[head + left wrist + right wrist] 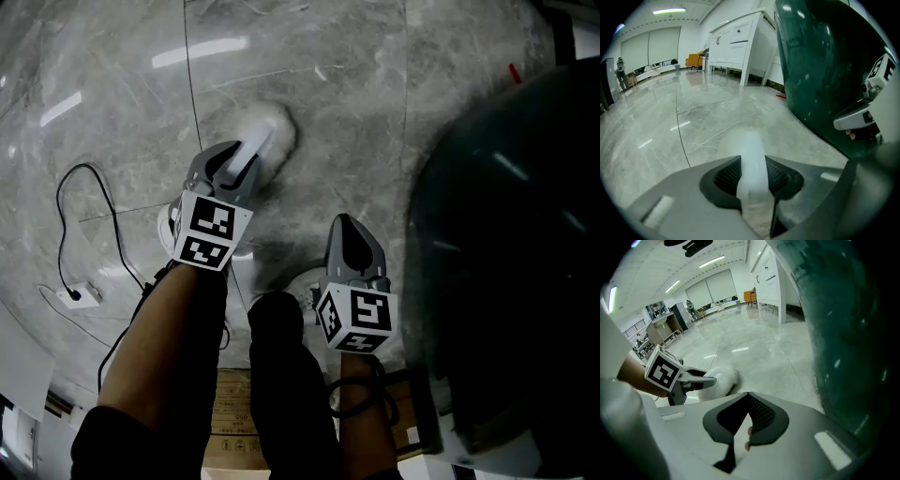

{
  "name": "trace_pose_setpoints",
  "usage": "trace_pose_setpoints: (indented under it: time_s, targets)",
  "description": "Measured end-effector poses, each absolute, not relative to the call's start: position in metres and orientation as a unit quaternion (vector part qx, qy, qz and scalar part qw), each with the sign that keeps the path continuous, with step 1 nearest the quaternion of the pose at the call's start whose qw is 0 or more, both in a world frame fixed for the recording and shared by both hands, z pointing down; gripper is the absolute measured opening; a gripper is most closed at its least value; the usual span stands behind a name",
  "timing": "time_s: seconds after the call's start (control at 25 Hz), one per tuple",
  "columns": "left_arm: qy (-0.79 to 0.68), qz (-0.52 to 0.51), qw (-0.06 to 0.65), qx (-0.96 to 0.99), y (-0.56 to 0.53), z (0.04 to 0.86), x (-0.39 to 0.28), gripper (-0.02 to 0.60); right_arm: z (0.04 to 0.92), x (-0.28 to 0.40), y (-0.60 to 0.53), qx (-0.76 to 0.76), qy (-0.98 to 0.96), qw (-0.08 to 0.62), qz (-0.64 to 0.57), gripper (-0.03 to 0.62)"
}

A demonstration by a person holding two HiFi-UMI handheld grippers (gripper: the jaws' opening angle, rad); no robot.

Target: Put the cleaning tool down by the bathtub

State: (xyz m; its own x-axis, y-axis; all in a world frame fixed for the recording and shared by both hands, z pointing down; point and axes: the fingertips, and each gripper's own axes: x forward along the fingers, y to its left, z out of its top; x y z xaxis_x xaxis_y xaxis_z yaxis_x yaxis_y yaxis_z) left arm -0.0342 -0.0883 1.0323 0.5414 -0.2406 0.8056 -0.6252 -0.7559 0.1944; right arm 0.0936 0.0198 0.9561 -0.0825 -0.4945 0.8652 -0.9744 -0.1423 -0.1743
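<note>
Jaws of our left gripper (247, 157) clamp the white handle of the cleaning tool (273, 128) (fluffy head forward), held low over the grey floor (356, 103) near the dark green bathtub (516, 234). Our right gripper (345, 225), closer to the bathtub, has its jaws pressed together, empty.

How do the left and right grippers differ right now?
The left gripper is clamped on the white handle of the cleaning tool, while the right gripper has its jaws closed on nothing. In the head view, the left gripper reaches farther forward over the open floor. The right gripper sits further back, closer to the dark green bathtub. Both point down towards the floor.
</note>
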Motion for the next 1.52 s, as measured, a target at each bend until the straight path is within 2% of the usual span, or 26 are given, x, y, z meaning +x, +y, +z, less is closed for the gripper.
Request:
trace_pose_setpoints:
  time_s: [0.48, 0.76, 1.28, 1.52]
  targets:
    - [-0.25, 0.391, 0.231, 0.855, -0.09, 0.989, -0.031, 0.175, 0.919, 0.088, 0.008, 0.623, -0.6, 0.266, 0.426, 0.014]
    - [-0.26, 0.382, 0.223, 0.858, -0.102, 0.927, -0.033, 0.175, 0.867, 0.077, -0.015, 0.618, -0.62, 0.257, 0.41, 0.014]
    - [-0.288, 0.352, 0.17, 0.874, -0.13, 0.795, -0.028, 0.05, 0.759, 0.067, -0.052, 0.622, -0.648, 0.232, 0.372, 0.014]
    - [-0.288, 0.338, 0.147, 0.884, -0.142, 0.739, -0.025, 0.025, 0.71, 0.06, -0.067, 0.628, -0.656, 0.22, 0.356, 0.014]
